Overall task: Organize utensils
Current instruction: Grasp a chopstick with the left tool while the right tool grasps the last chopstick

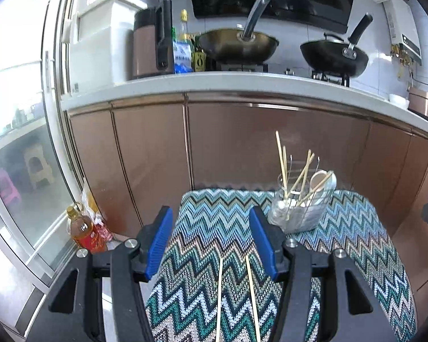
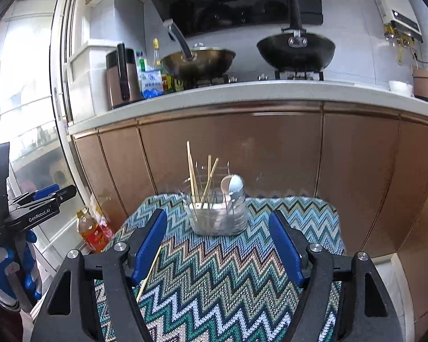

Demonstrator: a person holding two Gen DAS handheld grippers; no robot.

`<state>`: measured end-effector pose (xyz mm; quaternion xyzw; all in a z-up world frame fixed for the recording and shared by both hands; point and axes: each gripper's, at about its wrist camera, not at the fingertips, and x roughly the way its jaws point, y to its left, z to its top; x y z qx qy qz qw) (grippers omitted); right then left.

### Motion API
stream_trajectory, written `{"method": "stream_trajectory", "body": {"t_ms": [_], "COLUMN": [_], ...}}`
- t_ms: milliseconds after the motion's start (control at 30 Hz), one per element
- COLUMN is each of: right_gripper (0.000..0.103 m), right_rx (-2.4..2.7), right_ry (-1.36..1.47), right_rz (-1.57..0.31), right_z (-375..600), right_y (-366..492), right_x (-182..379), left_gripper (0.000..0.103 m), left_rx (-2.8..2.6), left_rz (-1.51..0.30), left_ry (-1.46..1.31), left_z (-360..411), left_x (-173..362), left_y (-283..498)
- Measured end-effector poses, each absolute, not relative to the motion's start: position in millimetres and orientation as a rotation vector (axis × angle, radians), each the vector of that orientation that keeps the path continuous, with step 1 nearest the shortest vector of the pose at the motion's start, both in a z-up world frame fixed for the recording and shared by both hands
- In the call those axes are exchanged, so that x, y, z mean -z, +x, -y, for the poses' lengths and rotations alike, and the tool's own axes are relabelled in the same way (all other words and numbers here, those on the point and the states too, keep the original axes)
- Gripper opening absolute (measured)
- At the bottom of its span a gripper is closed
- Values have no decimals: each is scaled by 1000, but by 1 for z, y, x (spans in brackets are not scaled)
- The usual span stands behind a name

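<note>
A clear glass holder point(image 1: 300, 203) stands at the far side of a zigzag-patterned cloth point(image 1: 214, 222). It holds several bamboo chopsticks, thin metal utensils and a pale spoon; it also shows in the right wrist view point(image 2: 218, 208). Two loose bamboo chopsticks point(image 1: 252, 293) lie on the cloth between and below my left gripper's open fingers. My left gripper point(image 1: 211, 239) is open and empty above them. My right gripper point(image 2: 218, 245) is open and empty, facing the holder. One loose chopstick point(image 2: 148, 275) lies by its left finger. The left gripper shows at the left edge of the right wrist view point(image 2: 31, 208).
Copper-coloured cabinets point(image 1: 228, 142) rise behind the cloth under a white counter point(image 1: 214, 82) with two woks point(image 1: 238, 45) and bottles. An oil bottle point(image 1: 84, 230) stands on the floor at the left by a glass sliding door point(image 1: 20, 142).
</note>
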<state>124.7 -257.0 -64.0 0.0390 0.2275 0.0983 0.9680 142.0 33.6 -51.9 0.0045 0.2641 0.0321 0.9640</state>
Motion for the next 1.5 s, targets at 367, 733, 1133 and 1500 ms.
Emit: {"method": "stream_trajectory", "body": {"t_ms": [367,733,1133,1500], "right_gripper": [59,47,39,34], "right_rx": [-273,-380,-482,-541], "right_ry": [52,38,-1,-93], "right_rz": [-624,-847,-1000,-1079], "right_z": [226,186,136,92], "right_y": [171,230,273,289], "right_x": [107,169,218,245], "left_gripper": [53,40,19,7], "left_rx": [75,144,197,217], "left_rz": [-868,-1100,-1217,-1226], "left_ry": [-124,-154,-132,-62], "left_z": [-60,-69,-69,-63], "left_x": [126,195,240,248], "left_y": [206,256,277,283]}}
